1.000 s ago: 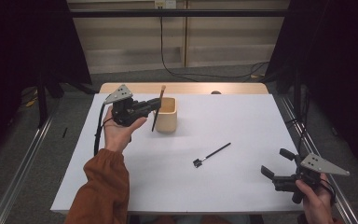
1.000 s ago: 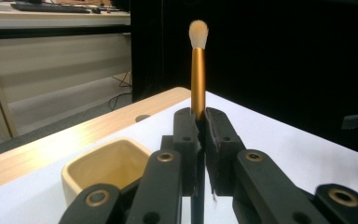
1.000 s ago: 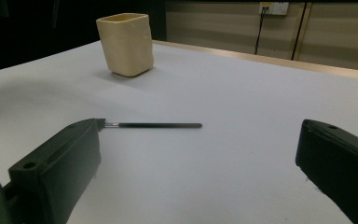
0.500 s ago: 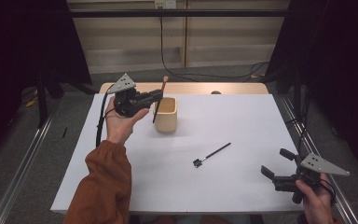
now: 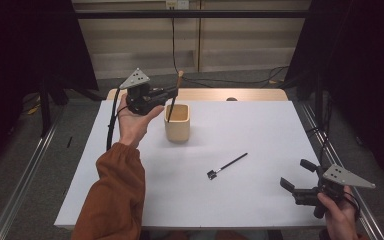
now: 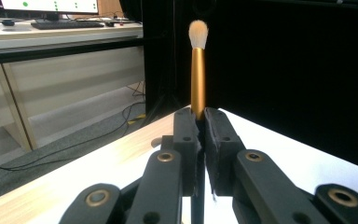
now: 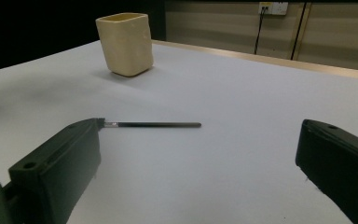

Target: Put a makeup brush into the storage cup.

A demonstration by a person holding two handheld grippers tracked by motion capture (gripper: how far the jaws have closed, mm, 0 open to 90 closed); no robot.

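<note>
A gold-handled brush (image 6: pixel 197 70) is clamped upright in the left gripper (image 5: pixel 172 93), held above the cream cup (image 5: pixel 177 122) near the tabletop's (image 5: pixel 260 200) far-left part. The right gripper (image 5: pixel 298 176) is held at the near-right corner, jaws spread apart. A thin black brush (image 5: pixel 227 165) is seen lying mid-table.

Dim surroundings, bright white table (image 5: pixel 260 200); near tongs perhaps slightly soft-focused.

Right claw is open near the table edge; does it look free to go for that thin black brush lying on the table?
Probably yes. The right claw is open, and bare white table lies between it and the black brush; nothing blocks the way.
</note>
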